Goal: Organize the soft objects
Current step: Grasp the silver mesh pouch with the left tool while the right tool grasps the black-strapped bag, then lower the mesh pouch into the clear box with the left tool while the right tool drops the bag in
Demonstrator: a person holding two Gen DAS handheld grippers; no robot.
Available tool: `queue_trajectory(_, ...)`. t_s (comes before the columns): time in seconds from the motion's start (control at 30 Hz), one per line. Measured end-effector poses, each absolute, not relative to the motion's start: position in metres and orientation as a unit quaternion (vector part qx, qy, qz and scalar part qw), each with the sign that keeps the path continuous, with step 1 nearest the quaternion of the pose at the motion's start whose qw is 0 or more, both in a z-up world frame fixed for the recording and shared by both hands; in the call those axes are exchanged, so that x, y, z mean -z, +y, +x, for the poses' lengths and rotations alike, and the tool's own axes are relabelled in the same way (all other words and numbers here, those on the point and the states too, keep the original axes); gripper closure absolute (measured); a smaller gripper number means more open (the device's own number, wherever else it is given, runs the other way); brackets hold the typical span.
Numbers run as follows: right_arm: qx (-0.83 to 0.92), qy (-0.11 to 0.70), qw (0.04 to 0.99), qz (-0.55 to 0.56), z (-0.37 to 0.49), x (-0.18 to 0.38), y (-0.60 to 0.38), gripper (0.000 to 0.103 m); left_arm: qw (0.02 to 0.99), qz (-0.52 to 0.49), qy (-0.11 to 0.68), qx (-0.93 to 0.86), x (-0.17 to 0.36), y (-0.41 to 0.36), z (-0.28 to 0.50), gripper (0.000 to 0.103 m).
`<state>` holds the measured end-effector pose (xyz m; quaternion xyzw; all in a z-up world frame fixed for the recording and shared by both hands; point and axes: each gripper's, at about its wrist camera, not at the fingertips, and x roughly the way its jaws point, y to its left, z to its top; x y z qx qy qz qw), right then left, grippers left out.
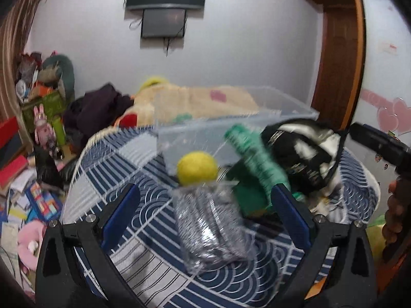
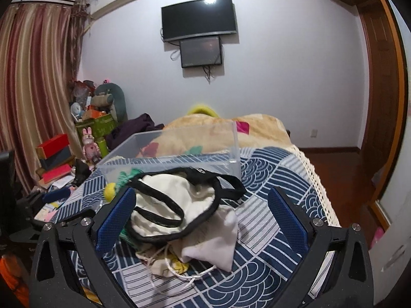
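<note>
My left gripper is open above the blue patterned bedspread, with a clear plastic packet of grey fabric lying between its fingers. Beyond it lie a yellow soft ball, a green knitted item and a black-and-white cloth bag. A clear plastic box stands behind them. My right gripper is open over the black-trimmed white bag and a white drawstring pouch. The clear box, the ball and the green item show there too.
A beige blanket and dark clothes lie at the far end of the bed. Boxes, toys and books clutter the floor at left. The wooden floor and a door are at right.
</note>
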<state>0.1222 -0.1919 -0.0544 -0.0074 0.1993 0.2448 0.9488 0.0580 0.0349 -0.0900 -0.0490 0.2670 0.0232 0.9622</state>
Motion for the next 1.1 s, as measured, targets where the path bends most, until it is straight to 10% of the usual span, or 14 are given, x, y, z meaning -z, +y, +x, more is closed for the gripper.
queue_trajectory(0.2,-0.247,0.231,0.941,-0.003,0.135,0.058,-0.187,0.021,0.947,-0.078,0.313,-0.018,0.114,0.044,0.068,0.020)
queue_trajectory(0.37,-0.266,0.282,0.922,0.004,0.150,0.072,-0.182,0.069,0.938,-0.104,0.330,0.009,0.126,0.045,0.073,0.050)
queue_trajectory(0.53,-0.268,0.269,0.925,0.007,0.142,0.070,-0.184,0.090,0.942,-0.093,0.322,0.013,0.119,0.039,0.069,0.071)
queue_trajectory(1.1,-0.279,0.167,0.945,0.022,0.124,0.006,-0.195,0.095,0.971,-0.083,0.222,0.020,0.034,0.041,0.035,0.075)
